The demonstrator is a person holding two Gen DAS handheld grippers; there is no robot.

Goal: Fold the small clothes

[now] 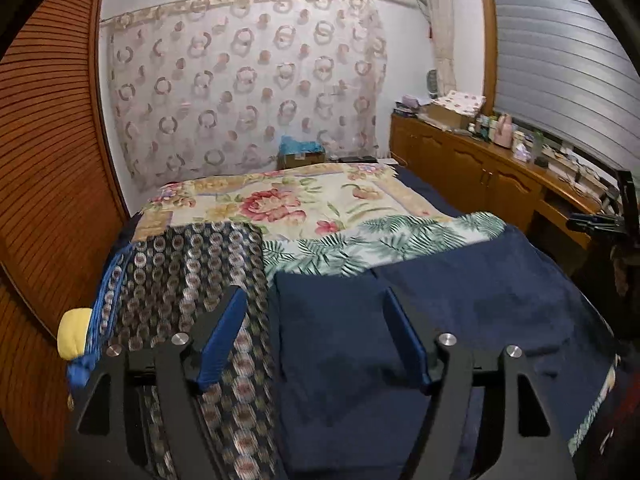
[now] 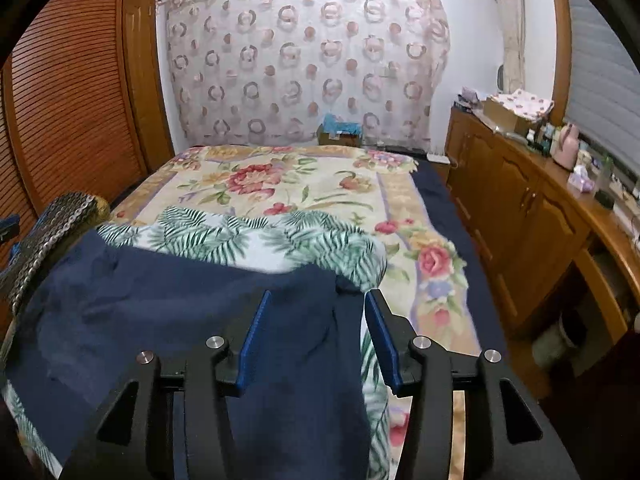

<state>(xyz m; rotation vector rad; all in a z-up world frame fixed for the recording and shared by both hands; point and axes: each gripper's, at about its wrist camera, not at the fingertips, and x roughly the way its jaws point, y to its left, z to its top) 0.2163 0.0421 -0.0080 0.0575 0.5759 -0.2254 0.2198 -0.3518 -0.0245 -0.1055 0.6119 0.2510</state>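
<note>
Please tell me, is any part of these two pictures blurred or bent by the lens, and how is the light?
Left wrist view: the patterned cloth near the tool is smeared by motion; the wardrobe bows strongly. Right wrist view: the leaf-print cloth is a little soft; the cabinet curves. Both views: dim, even indoor light, dark corners, no glare.

We count three garments by our fingers (image 1: 224,340) — one navy (image 1: 440,300), one palm-leaf (image 1: 360,244), one ring-patterned (image 1: 192,264) — on one bedspread (image 1: 280,196).
</note>
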